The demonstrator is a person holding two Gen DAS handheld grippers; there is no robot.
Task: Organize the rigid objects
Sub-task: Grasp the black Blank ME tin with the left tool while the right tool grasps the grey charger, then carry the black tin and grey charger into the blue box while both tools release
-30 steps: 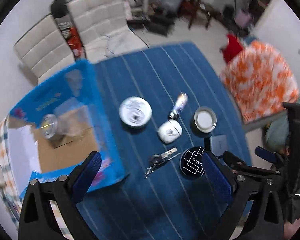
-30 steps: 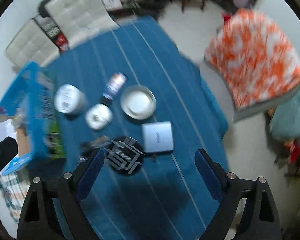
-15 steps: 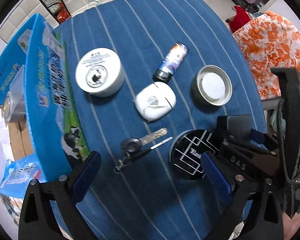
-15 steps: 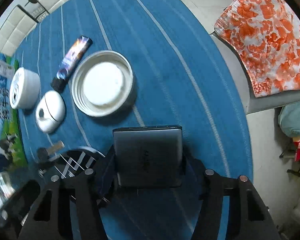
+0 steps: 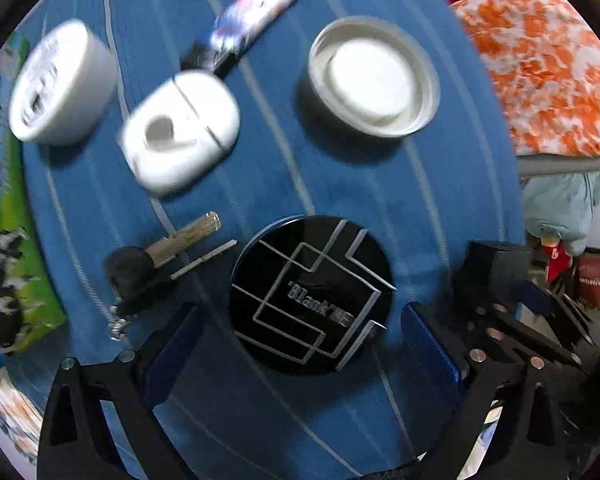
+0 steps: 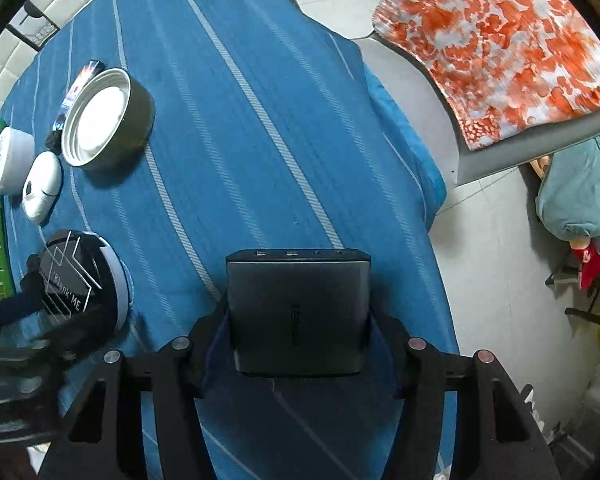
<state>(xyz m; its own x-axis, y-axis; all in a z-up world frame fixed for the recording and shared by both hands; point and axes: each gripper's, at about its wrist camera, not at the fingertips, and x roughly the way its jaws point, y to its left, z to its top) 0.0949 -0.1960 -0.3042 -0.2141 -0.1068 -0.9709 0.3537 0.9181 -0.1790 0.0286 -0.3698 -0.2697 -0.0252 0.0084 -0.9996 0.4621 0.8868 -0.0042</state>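
Grey, matte and slab-shaped with rounded edges, the charger block (image 6: 298,312) sits clamped between the right gripper (image 6: 298,332) fingers, its port face pointing forward beyond the tips. Left gripper (image 5: 300,344) fingers stand wide apart, straddling a glossy black round tin (image 5: 310,294) lying on the blue striped cloth (image 5: 340,184). Ahead of the left fingertips lie keys (image 5: 160,256), a smooth white oval case (image 5: 180,132) and a shallow metal lid (image 5: 374,76).
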